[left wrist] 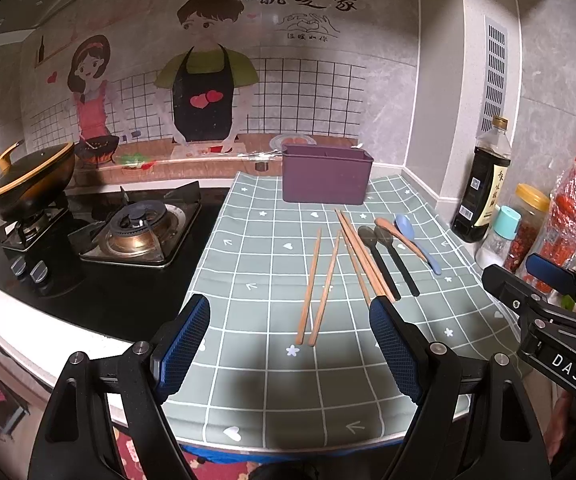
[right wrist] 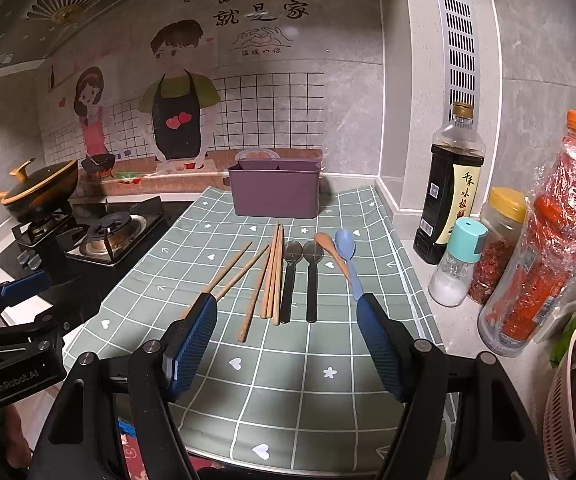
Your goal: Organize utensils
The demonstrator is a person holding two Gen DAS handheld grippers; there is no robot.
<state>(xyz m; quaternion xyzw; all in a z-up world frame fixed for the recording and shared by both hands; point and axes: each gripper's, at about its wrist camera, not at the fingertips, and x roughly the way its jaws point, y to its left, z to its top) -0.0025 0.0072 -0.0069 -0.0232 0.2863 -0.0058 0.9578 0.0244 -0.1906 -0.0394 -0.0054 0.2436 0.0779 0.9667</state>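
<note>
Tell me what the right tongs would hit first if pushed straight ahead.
Most likely the chopsticks and the black spoons lying between the open right tongs and the purple box. If they pass above the mat, the box comes first; height is unclear.

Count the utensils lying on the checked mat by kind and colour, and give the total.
Long wooden chopsticks: 6
Black plastic spoons: 2
Brown wooden spoon: 1
Light blue plastic spoon: 1
Total: 10

All lie on the green checked mat, in front of the purple plastic holder; none is in it yet.
</note>
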